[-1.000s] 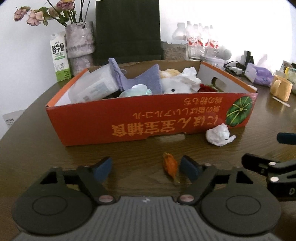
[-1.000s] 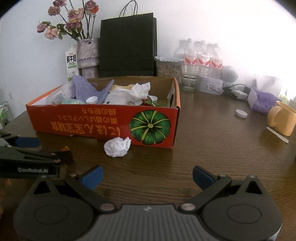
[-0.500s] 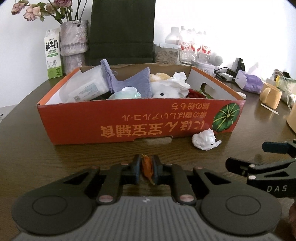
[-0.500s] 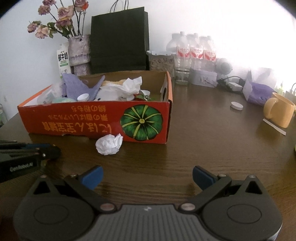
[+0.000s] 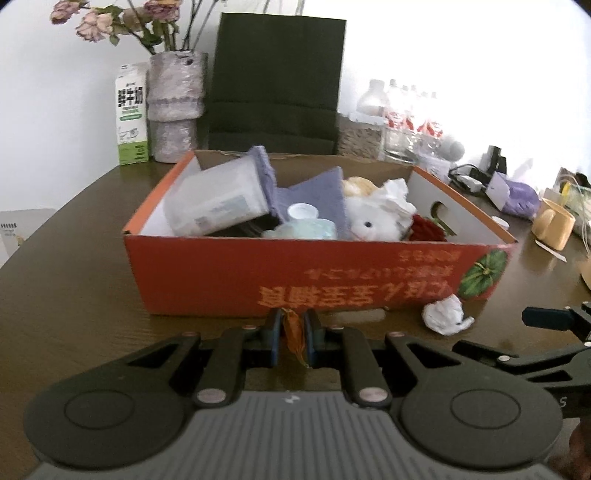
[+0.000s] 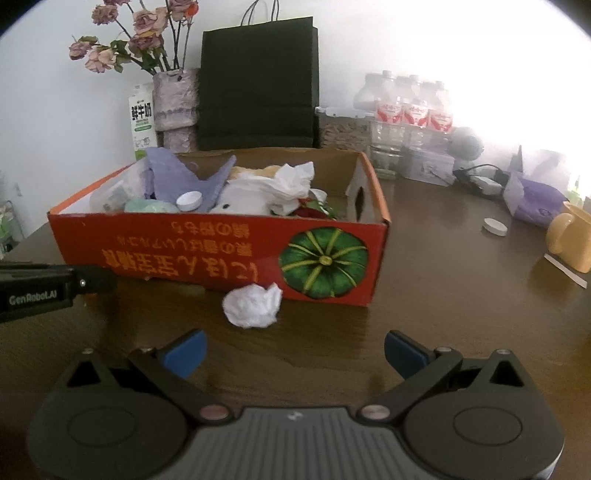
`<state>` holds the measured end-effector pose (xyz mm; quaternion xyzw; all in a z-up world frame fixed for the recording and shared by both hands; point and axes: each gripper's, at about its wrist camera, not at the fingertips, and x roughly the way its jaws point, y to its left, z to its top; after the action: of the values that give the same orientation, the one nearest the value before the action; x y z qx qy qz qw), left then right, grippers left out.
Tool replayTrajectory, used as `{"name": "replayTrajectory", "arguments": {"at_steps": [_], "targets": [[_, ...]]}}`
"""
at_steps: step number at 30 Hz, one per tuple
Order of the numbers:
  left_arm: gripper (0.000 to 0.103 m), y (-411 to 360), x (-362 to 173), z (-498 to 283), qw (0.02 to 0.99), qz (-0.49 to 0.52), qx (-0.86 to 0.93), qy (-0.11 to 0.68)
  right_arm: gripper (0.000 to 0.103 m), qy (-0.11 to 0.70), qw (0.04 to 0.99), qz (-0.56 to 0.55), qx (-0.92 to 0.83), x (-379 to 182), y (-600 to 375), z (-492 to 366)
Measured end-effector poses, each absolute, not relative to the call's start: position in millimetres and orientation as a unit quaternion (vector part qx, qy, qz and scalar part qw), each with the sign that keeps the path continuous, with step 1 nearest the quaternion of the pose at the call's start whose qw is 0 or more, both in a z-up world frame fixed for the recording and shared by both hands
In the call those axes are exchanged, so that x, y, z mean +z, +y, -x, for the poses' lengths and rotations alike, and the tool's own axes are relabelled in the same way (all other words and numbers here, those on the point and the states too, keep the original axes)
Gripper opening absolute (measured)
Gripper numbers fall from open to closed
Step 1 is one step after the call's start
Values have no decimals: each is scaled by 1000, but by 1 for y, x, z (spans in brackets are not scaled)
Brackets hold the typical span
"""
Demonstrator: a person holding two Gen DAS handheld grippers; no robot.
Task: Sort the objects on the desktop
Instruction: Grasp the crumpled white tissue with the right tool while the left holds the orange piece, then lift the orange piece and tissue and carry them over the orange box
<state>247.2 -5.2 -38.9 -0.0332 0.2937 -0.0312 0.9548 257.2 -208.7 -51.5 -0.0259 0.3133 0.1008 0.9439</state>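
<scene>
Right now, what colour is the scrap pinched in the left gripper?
Orange. The scrap shows best in the left wrist view, clamped by the left gripper.

Both grippers — left gripper, right gripper — are black with blue-padded jaws, round hubs, grey ribbed bodies.

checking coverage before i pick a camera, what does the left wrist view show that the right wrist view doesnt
Only the left wrist view shows the small orange scrap pinched in the shut left gripper, and the clear plastic container in full inside the box.

Only the right wrist view shows the open, empty right gripper, the white cap on the table, and the paper bag's handles.

Both show the orange box with its pumpkin picture, the crumpled tissue in front of it, the milk carton and the yellow mug.
</scene>
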Motion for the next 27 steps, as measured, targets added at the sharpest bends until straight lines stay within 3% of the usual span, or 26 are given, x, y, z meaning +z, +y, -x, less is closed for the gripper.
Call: {"name": "replayTrajectory", "arguments": {"at_steps": [7, 14, 19, 21, 23, 27], "targets": [[14, 16, -44, -254, 954, 52, -34, 293, 103, 327, 939, 19, 100, -56, -199, -273], [14, 24, -47, -256, 951, 70, -48, 296, 96, 335, 938, 9, 90, -58, -189, -288], [14, 26, -48, -255, 951, 77, -48, 296, 76, 330, 940, 18, 83, -58, -185, -289], [14, 25, -49, -255, 951, 75, -48, 296, 56, 323, 942, 18, 89, -57, -184, -286], [14, 24, -49, -255, 952, 72, -47, 295, 28, 318, 944, 17, 92, -56, -183, -284], [14, 24, -50, -254, 952, 69, -45, 294, 24, 310, 945, 14, 102, -55, -183, -278]]}}
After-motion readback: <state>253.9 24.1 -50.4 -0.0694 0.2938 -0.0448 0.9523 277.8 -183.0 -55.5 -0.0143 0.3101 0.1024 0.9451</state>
